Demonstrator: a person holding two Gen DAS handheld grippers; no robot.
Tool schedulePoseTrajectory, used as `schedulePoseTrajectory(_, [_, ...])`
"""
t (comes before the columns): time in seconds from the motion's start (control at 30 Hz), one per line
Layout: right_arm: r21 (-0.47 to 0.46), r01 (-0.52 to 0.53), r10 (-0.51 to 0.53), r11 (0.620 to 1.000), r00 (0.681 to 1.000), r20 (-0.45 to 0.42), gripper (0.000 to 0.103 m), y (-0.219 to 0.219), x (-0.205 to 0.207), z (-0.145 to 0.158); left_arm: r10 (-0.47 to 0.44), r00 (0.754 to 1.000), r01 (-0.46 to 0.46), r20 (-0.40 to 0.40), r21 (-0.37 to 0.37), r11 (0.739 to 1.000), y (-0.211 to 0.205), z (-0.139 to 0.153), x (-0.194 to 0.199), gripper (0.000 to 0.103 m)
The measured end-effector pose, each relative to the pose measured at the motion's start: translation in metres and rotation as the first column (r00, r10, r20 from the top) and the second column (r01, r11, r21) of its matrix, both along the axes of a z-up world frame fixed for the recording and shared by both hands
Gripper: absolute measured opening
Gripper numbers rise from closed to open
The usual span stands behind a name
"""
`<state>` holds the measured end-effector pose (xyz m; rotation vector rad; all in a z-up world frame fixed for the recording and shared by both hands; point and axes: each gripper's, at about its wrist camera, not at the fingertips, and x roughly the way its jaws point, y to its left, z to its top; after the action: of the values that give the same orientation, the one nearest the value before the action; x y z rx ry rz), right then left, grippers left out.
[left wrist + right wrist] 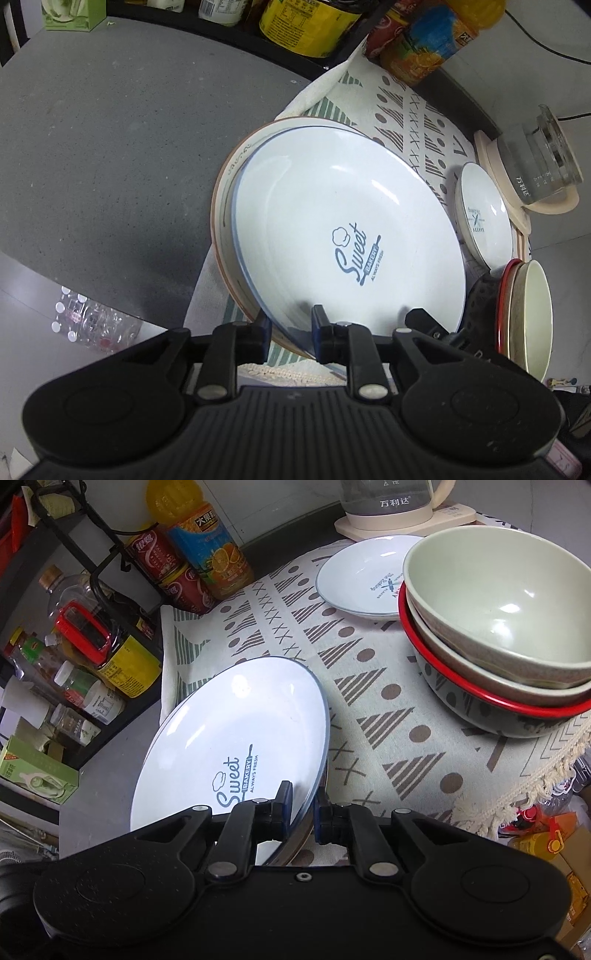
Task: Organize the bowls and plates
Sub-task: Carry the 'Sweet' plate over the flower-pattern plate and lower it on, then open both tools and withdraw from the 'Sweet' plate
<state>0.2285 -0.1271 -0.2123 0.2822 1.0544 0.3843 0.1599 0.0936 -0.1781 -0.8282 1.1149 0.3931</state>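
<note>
Between my left gripper's [289, 330] fingers sits the near rim of the white blue-edged "Sweet Bakery" plate [347, 229], pinched and tilted over a brown-rimmed plate [225, 184] on the patterned cloth [406, 110].

From the right wrist, my right gripper [301, 810] clamps the same plate's [236, 731] edge; stacked bowls [498, 627] and a small white plate [365, 579] stand on the cloth.
</note>
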Motion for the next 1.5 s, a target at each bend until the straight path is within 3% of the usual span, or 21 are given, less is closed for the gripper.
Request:
schedulePoseTrajectory(0.17, [-0.013,0.004,-0.004,1.000,1.000,-0.005,0.010,0.002,0.001,-0.003,0.012,1.000,-0.012,-0.002,0.018,1.000,0.007,0.003,-0.003,0.020])
schedulePoseTrajectory(0.3, [-0.033,0.004,-0.004,0.999,1.000,0.008,0.009,0.005,0.001,-0.004,0.065,0.998,-0.065,-0.004,0.098,0.993,0.018,0.006,-0.008,0.023])
schedulePoseTrajectory(0.43, [-0.029,0.009,-0.009,1.000,1.000,0.007,0.009,0.003,0.004,-0.004,0.078,0.997,-0.078,-0.005,0.070,0.995,0.029,-0.001,-0.007,0.023])
schedulePoseTrajectory(1.23, [-0.069,-0.001,0.000,0.998,1.000,-0.022,0.013,0.013,0.019,-0.015,0.103,0.994,-0.105,0.030,0.100,0.989,0.060,-0.010,0.007,0.023])
schedulePoseTrajectory(1.37, [-0.075,-0.002,0.001,0.997,1.000,-0.018,0.015,0.016,0.020,-0.014,0.107,0.994,-0.109,0.029,0.086,0.990,0.066,-0.013,0.008,0.030])
schedulePoseTrajectory(1.5, [-0.088,-0.014,0.013,0.996,1.000,-0.016,0.015,0.017,0.020,-0.014,0.084,0.996,-0.084,0.009,0.107,0.991,0.064,-0.012,0.014,0.031])
